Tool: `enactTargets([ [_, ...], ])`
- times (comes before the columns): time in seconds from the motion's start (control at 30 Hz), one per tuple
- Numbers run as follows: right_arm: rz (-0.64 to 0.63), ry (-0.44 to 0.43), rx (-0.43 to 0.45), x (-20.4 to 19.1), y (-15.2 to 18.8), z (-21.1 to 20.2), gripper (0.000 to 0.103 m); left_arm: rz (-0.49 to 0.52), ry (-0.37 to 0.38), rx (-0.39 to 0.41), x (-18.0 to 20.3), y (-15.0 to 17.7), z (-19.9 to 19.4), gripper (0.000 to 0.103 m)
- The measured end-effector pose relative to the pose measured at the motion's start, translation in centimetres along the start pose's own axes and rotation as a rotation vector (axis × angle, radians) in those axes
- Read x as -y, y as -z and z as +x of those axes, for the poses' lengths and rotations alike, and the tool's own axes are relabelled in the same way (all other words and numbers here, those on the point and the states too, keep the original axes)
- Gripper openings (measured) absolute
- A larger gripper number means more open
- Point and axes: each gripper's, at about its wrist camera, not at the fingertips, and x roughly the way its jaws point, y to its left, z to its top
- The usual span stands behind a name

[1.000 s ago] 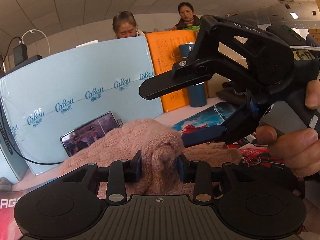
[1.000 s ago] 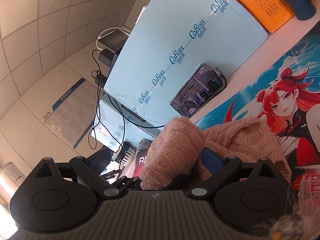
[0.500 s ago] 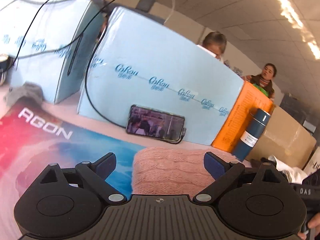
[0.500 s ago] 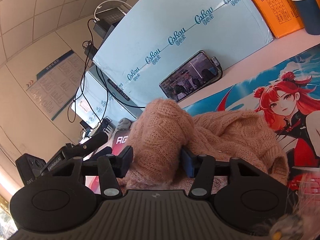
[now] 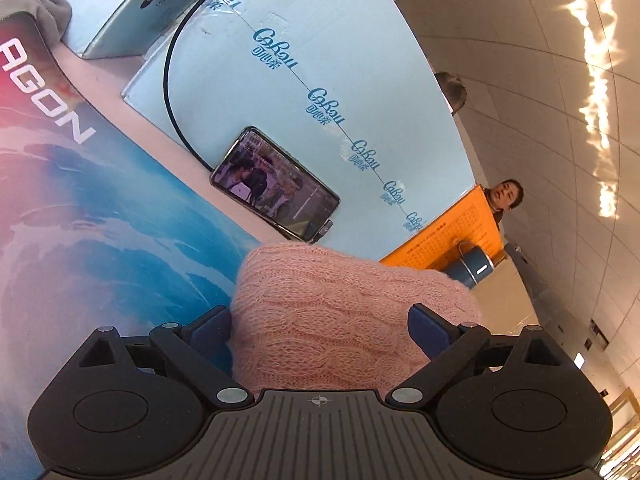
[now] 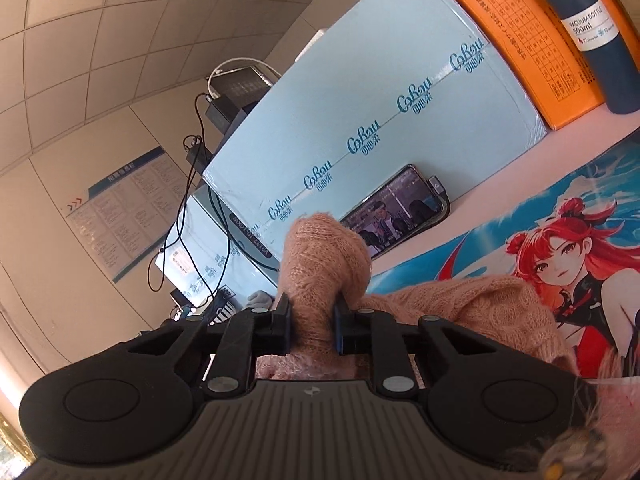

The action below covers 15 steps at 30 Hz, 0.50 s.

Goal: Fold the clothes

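Observation:
A pink cable-knit sweater [image 5: 340, 312] lies on the printed desk mat [image 5: 100, 232]. My left gripper [image 5: 320, 326] is open, its blue pads wide apart on either side of a sweater fold. In the right wrist view the sweater [image 6: 480, 312] spreads over the anime mat [image 6: 560, 248]. My right gripper [image 6: 311, 328] is shut on a bunched-up part of the sweater that sticks up between its pads.
A phone [image 5: 276, 188] leans against a light blue foam board [image 5: 320, 80] behind the mat, with a black cable. An orange box [image 6: 532, 40] and a dark blue vacuum bottle [image 6: 600, 36] stand to the right. People sit behind the boards.
My left gripper let go of the sweater, opened wide and swung left. My right gripper closed tight on a bunch of the sweater and lifted it.

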Motion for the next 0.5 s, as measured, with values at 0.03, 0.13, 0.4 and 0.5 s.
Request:
enactTargets([
  [0.03, -0.005, 0.002, 0.031, -0.2, -0.2, -0.4, 0.017, 0.006, 0.003, -0.010, 0.1, 0.1, 0.1, 0.096],
  [0.13, 0.014, 0.015, 0.122, -0.4, -1.0, -1.9, 0.017, 0.037, 0.018, -0.042, 0.6, 0.5, 0.6, 0.096],
  [0.4, 0.114, 0.218, 0.182, 0.3, -0.7, -6.1, 0.017, 0.147, -0.021, -0.072, 1.9, 1.4, 1.6, 0.097],
  [0.5, 0.089, 0.312, 0.166, 0.5, 0.1, -6.7, 0.017, 0.176, -0.038, -0.075, 2.2, 1.6, 1.9, 0.098],
])
